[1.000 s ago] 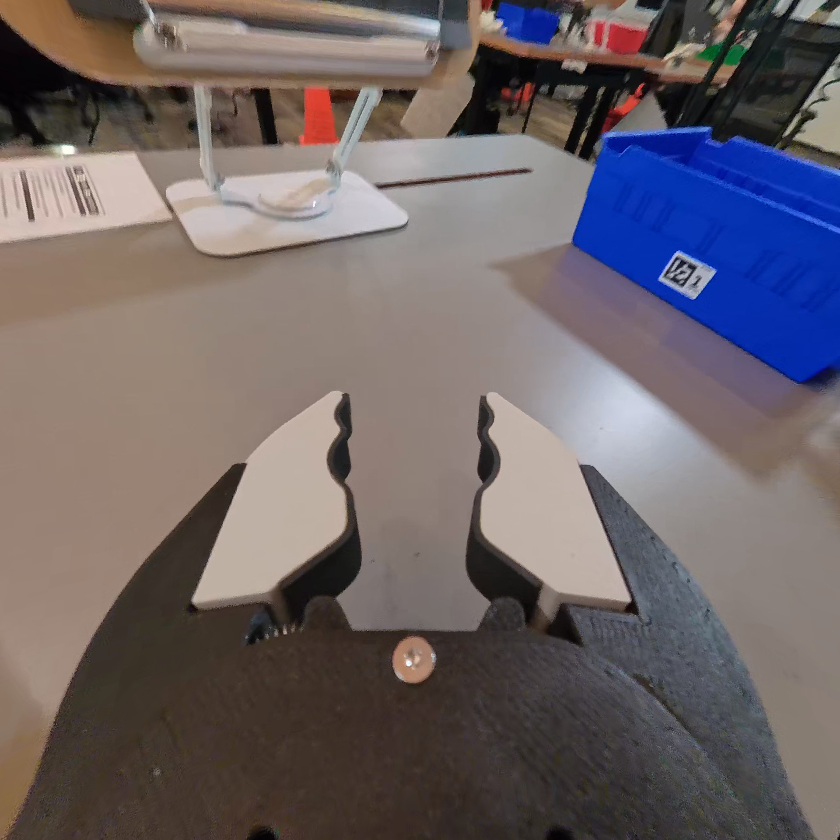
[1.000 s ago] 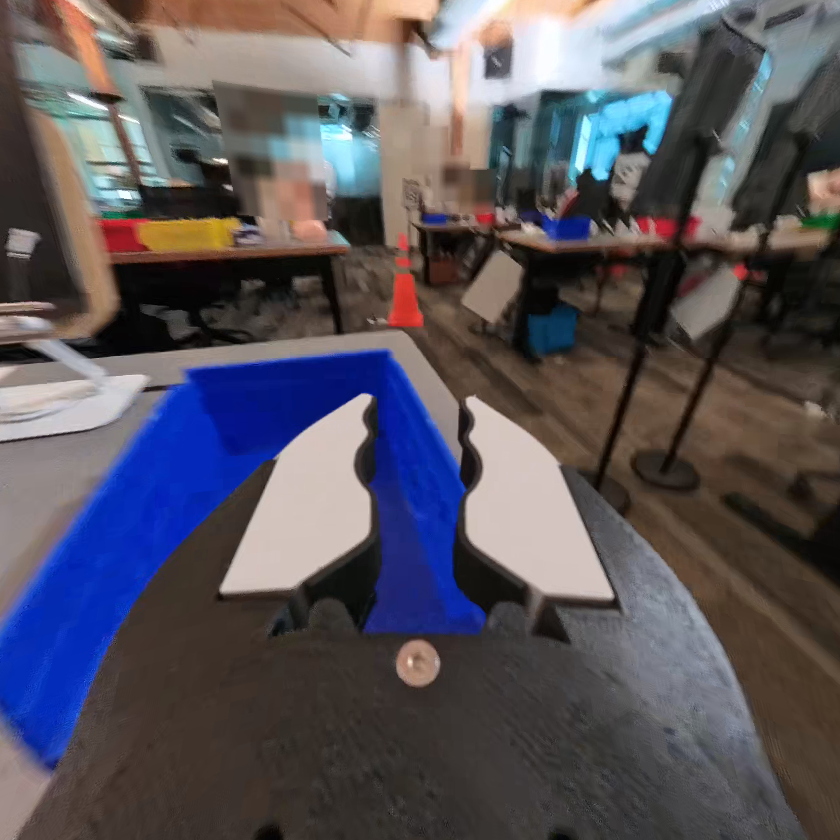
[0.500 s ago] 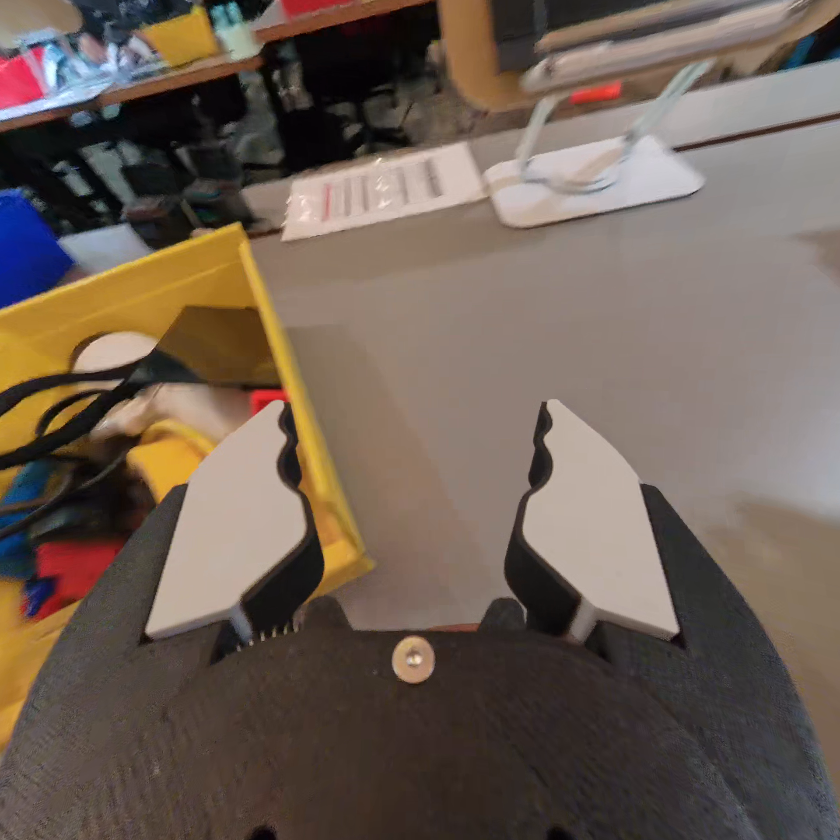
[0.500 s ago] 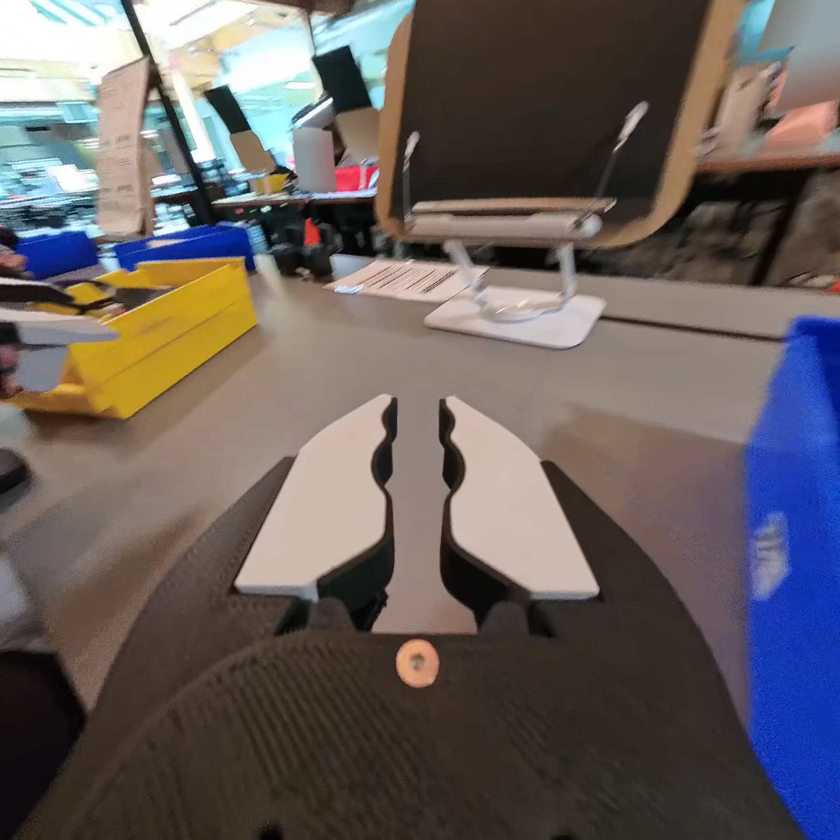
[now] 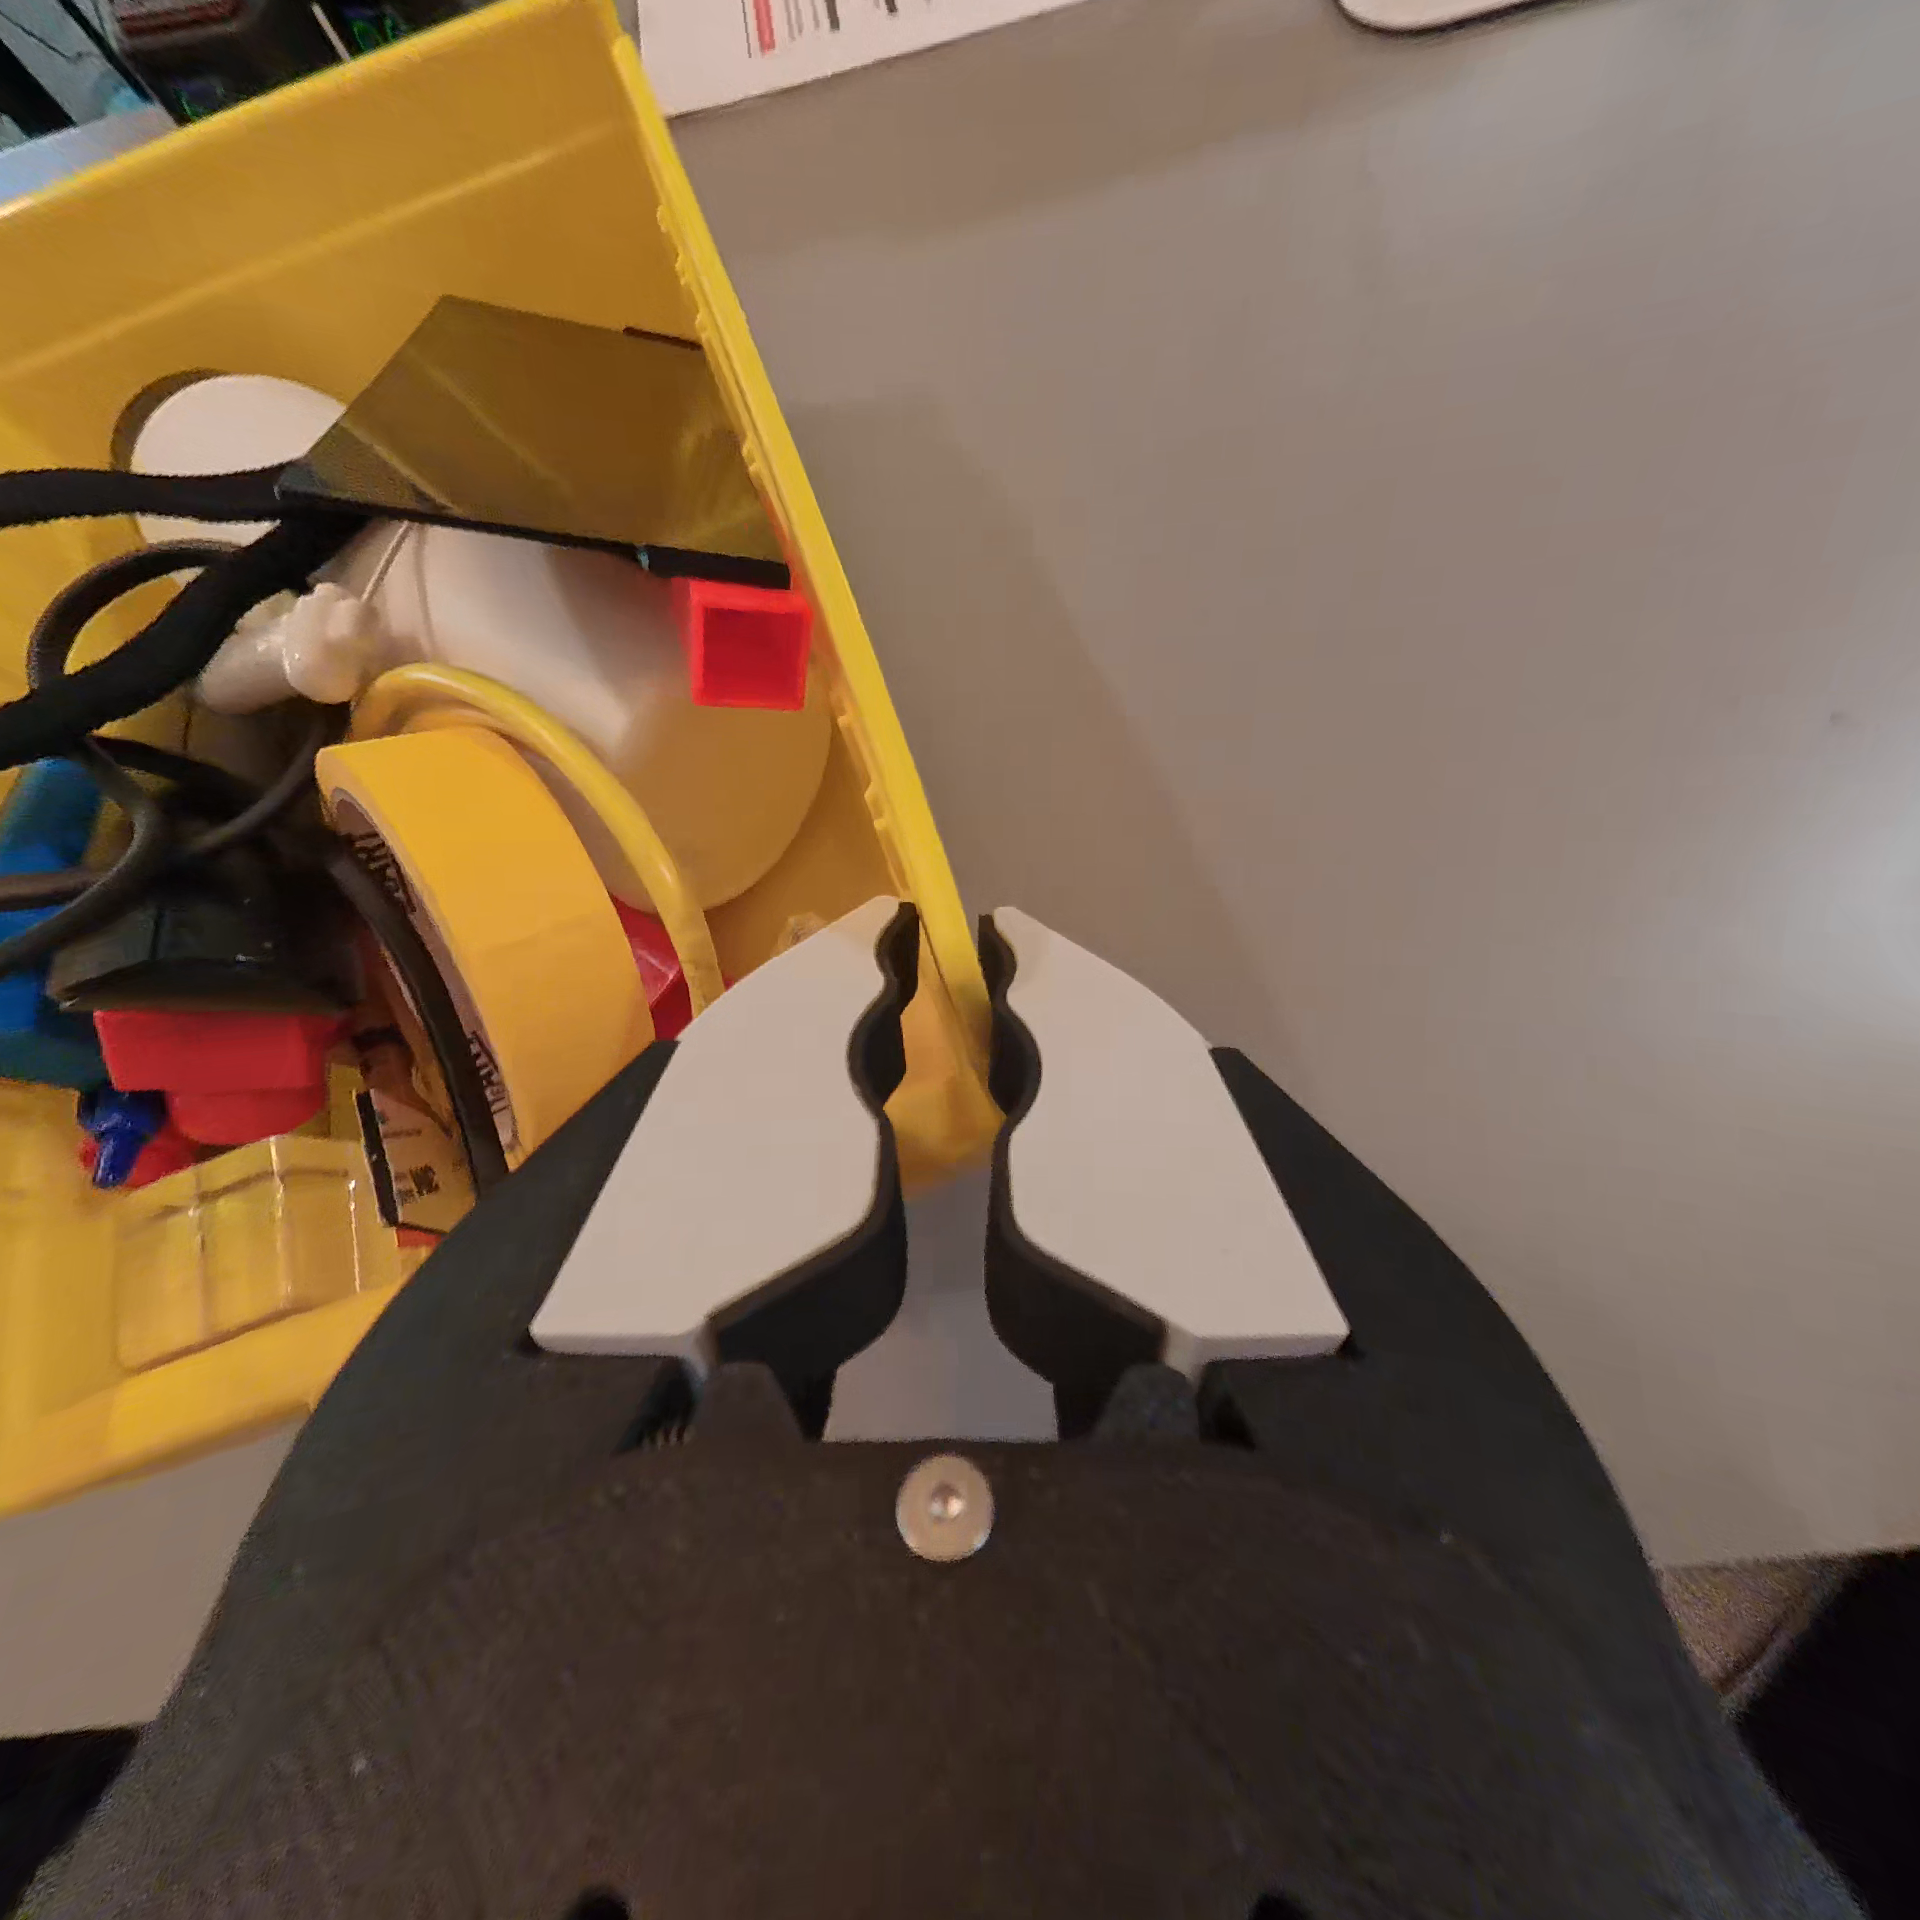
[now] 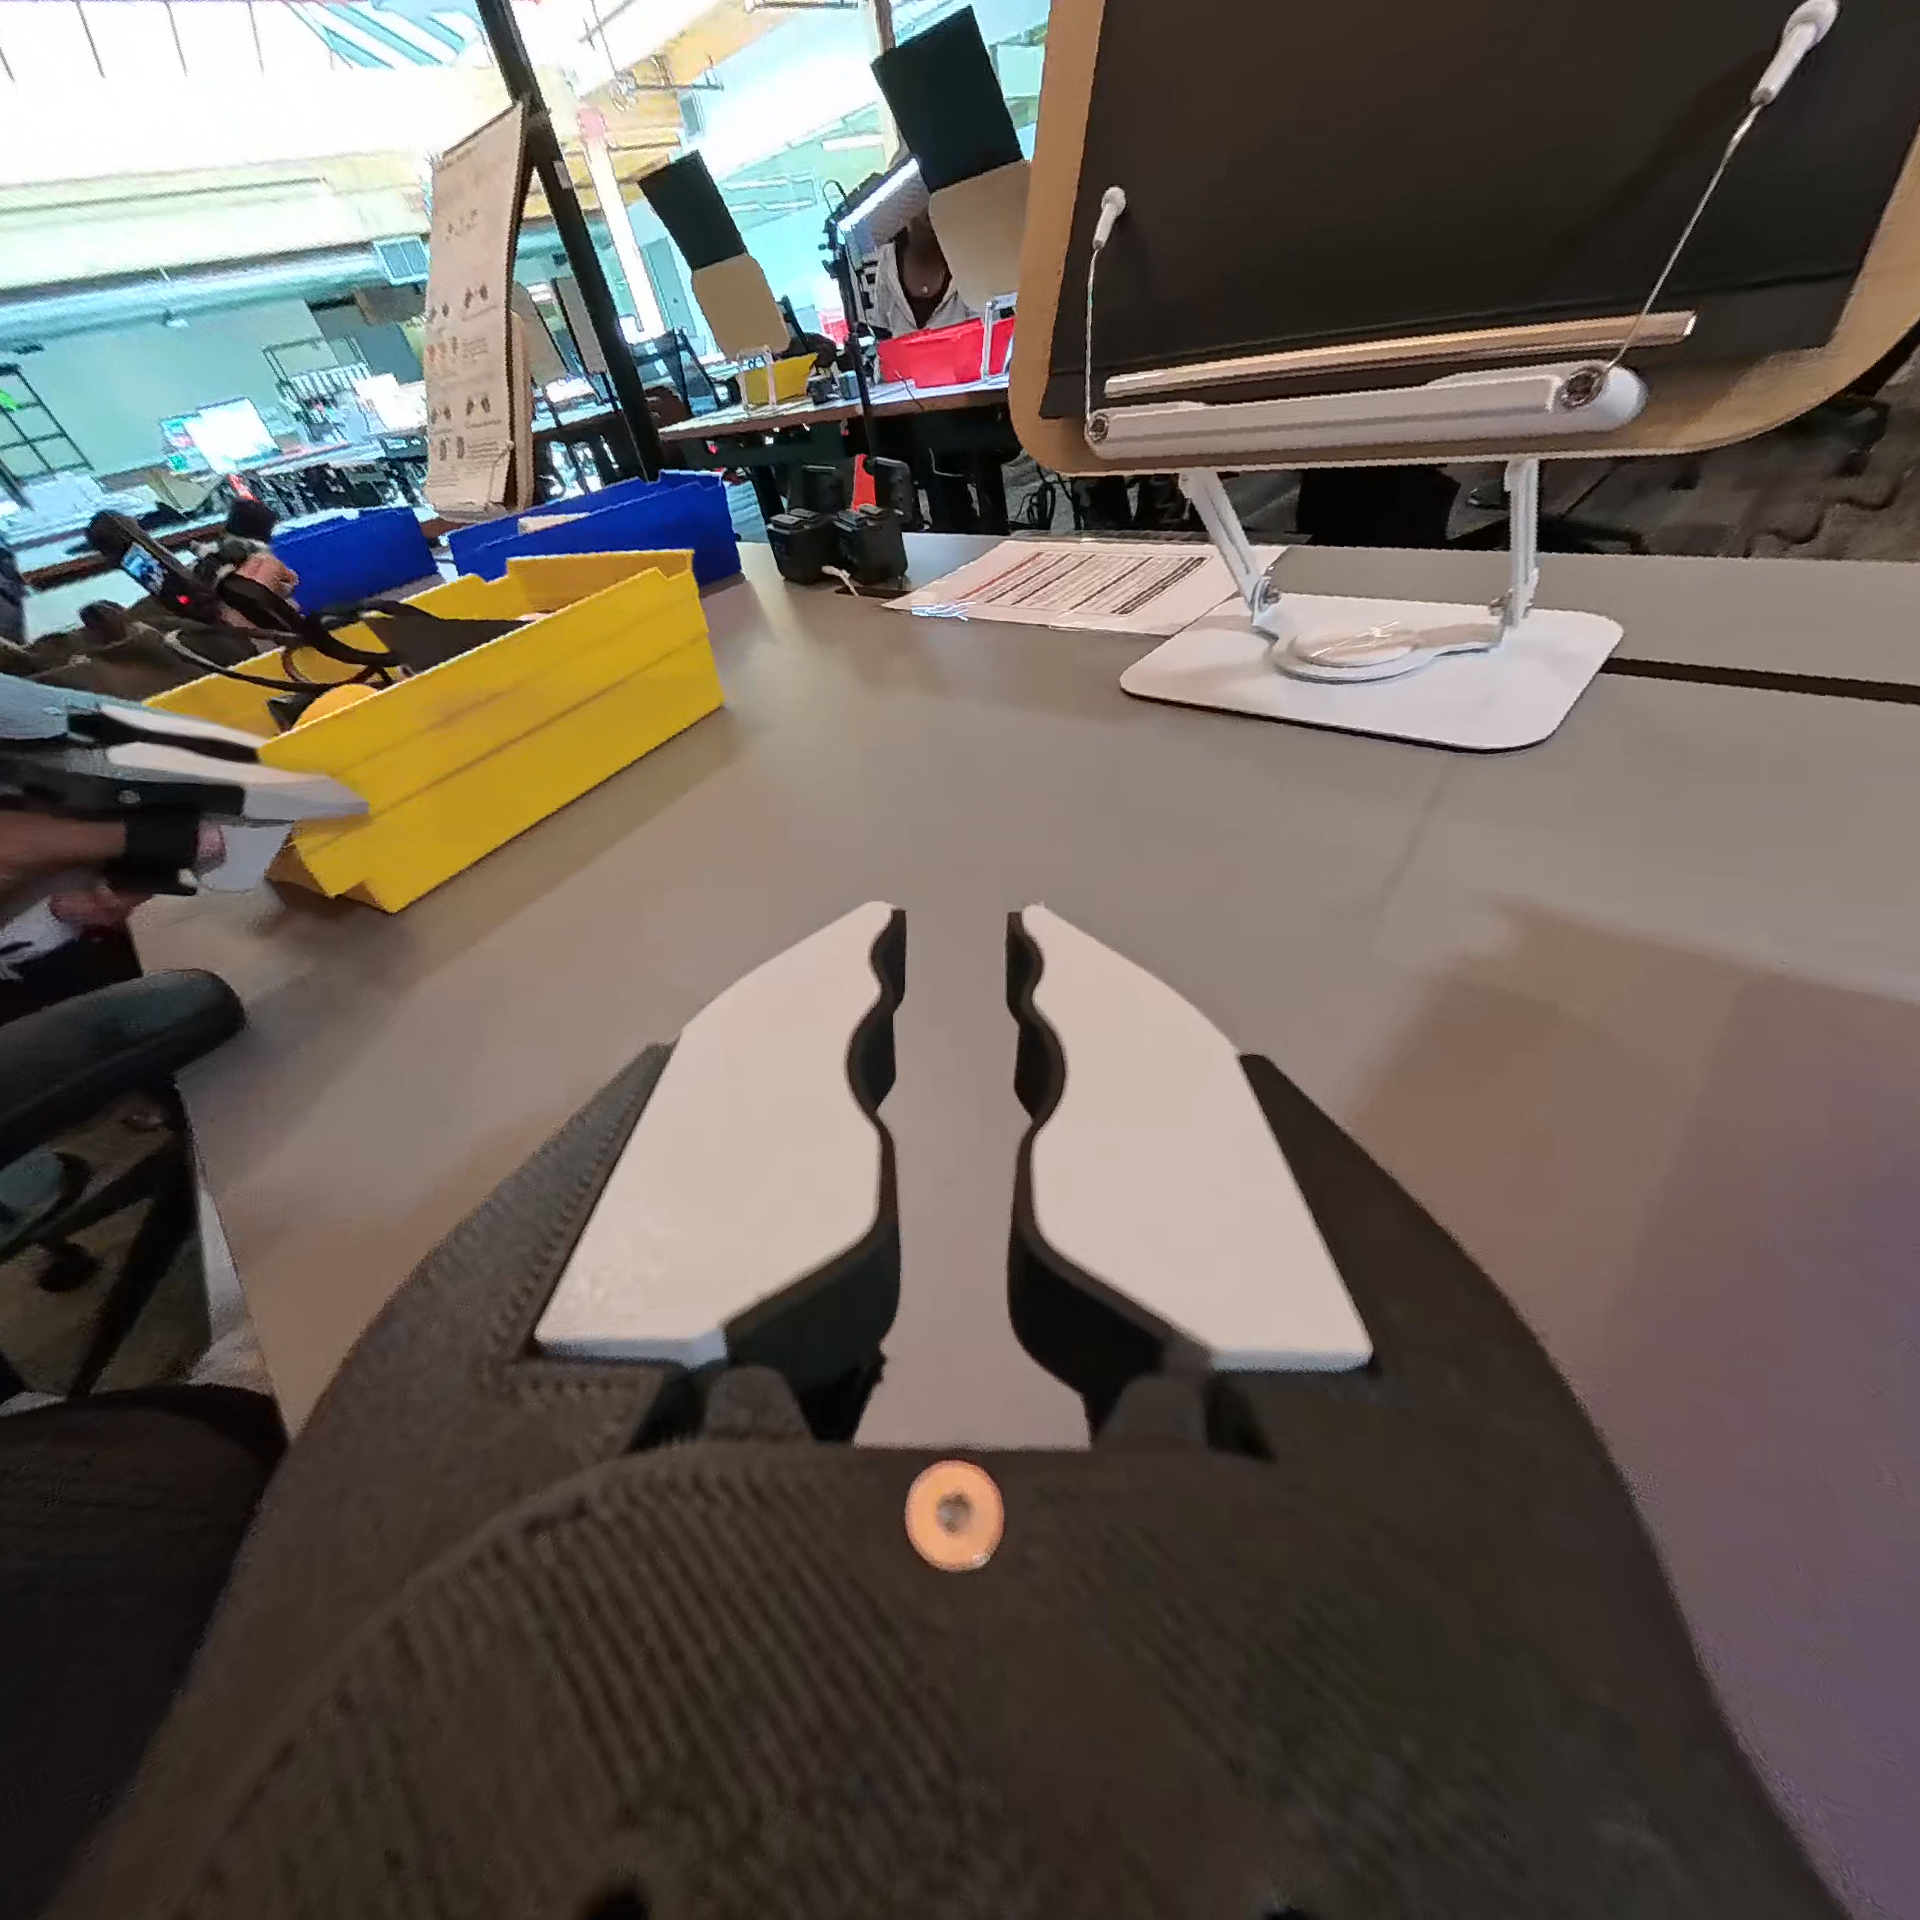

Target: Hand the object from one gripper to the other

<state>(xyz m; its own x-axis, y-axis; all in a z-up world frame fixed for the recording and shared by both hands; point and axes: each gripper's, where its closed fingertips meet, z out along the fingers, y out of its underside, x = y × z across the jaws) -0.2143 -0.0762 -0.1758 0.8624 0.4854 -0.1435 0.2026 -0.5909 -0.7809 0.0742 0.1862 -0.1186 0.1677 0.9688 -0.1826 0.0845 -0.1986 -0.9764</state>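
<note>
Left wrist view: your left gripper (image 5: 948,971) fingers are nearly closing around the yellow bin (image 5: 727,343) wall, holding nothing; the tape roll (image 5: 499,883) looks light, stiff; take its rim.

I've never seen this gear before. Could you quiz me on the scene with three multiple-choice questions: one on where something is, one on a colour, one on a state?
1. Where is the yellow tape roll?
A. On the white stand's base
B. Inside the yellow bin
C. On the printed sheet

2. What colour is the small hollow square block by the bin's wall?
A. Red
B. Green
C. White

3. What is the right gripper holding?
A. The tape roll
B. A black cable
C. Nothing

Answers:
1 B, it lies among the clutter in the bin.
2 A, it is bright red.
3 C, only bare table shows between its fingers.
</note>
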